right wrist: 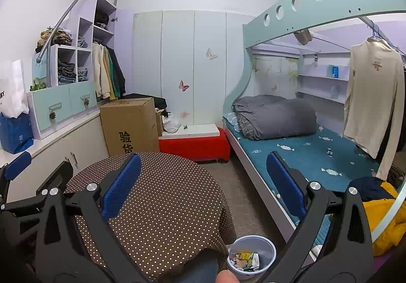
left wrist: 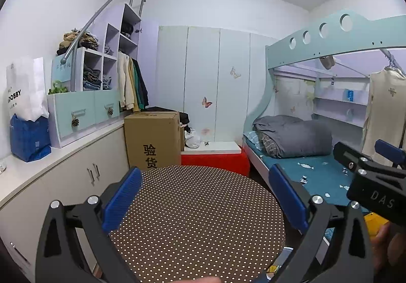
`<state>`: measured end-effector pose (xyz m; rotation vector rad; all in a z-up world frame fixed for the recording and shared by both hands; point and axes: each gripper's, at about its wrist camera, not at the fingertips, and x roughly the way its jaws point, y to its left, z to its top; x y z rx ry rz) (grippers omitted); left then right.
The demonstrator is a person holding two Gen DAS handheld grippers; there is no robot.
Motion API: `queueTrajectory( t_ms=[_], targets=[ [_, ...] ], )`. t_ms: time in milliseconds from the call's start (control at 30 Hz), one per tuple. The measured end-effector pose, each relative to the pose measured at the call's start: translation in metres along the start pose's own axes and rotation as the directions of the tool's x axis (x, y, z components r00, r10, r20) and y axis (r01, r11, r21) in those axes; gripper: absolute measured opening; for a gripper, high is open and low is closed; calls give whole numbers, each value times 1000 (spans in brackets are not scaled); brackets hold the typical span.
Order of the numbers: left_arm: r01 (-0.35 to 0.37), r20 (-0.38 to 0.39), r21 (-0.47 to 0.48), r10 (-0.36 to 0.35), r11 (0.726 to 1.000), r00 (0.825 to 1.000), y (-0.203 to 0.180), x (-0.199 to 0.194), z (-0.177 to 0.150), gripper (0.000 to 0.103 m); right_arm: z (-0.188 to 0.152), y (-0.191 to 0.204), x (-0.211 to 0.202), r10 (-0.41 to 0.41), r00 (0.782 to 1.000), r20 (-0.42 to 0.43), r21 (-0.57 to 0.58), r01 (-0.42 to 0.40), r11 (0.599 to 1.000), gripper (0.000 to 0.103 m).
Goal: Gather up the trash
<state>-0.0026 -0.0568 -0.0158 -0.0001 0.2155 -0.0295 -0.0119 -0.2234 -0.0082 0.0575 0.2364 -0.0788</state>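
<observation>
Both tools, left (left wrist: 205,204) and right (right wrist: 203,186), stand apart, holding nothing, above the round desk (right wrist: 162,196). Bin (right wrist: 251,256) with wrappers sits on the floor beside the desk edge, near the bed (right wrist: 317,156).

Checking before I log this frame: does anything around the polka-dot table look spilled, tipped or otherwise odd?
Nothing stands out. The round table shows only bare cloth, and the bin on the floor beside it stands upright with wrappers inside. Both grippers, left and right, are open and hold nothing.
</observation>
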Motion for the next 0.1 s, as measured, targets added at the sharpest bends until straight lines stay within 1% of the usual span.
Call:
queueTrajectory(
  t_ms=[100],
  targets=[
    [-5, -3, -7, 5, 1000, 1000, 2, 1, 0, 98, 1, 0, 0, 3, 1000, 2, -1, -3, 1000, 97]
  ],
)
